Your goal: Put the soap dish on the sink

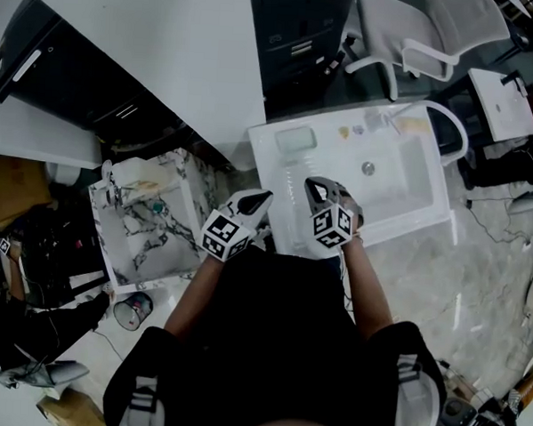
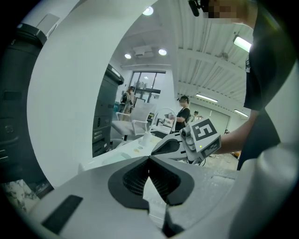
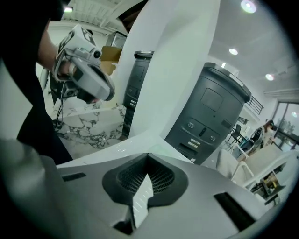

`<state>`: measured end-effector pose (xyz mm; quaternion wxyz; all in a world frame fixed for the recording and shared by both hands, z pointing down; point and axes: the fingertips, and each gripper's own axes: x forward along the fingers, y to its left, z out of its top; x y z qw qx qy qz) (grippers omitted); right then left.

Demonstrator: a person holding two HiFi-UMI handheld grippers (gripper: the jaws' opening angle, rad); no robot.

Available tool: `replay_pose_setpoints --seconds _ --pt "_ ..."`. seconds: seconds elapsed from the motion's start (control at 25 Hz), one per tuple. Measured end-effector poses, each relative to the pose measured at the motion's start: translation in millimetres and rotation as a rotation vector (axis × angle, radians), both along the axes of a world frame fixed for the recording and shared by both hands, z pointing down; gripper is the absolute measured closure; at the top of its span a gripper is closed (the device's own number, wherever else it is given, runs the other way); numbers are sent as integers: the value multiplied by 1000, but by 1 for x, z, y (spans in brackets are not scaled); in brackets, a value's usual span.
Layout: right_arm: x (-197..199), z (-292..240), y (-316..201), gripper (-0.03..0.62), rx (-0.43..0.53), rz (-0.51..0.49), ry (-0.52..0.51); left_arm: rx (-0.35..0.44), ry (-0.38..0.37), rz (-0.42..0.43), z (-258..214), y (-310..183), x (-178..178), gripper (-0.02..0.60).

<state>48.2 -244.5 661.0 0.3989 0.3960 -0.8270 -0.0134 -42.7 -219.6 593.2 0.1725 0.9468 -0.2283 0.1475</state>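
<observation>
Nearest are two claws, each carrying one marker cube. The left claw (image 2: 148, 161) has its jaws shut tip to tip, with nothing between them. The right claw (image 3: 148, 158) is the same, pressed together and empty. In the head view they sit side by side at the near edge of the white sink (image 1: 281, 186), apart from each other, the left one over the sink's near left corner and the right one over its near rim.

There are two sinks. The white one is in the middle. The marble sink (image 1: 190, 179) stands just to its left, and neither claw is in it.

The white sink has one drain (image 1: 368, 168) in its basin. One soap dish (image 1: 295, 140), pale green, lies flat on the sink's rim at the far left corner. It is left of the basin and well apart from both claws. Three small things (image 1: 344, 132) line the far rim to the right of the dish. One curved tap (image 1: 454, 128) arches over the far right corner.

Beyond the sink stand one dark printer (image 1: 299, 22) and, to its right, two white chairs (image 1: 405, 37).
</observation>
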Motion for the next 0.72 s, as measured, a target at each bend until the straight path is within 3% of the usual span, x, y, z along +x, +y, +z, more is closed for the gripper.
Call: replay_pose_setpoints --seconds 0.2,0.72 --pt "1 -11 11 600 6 33 -62 3 -3 11 0 2 -1 581" --pt "-6 -20 34 601 -1 -12 -113 -7 10 1 2 14 7 581"
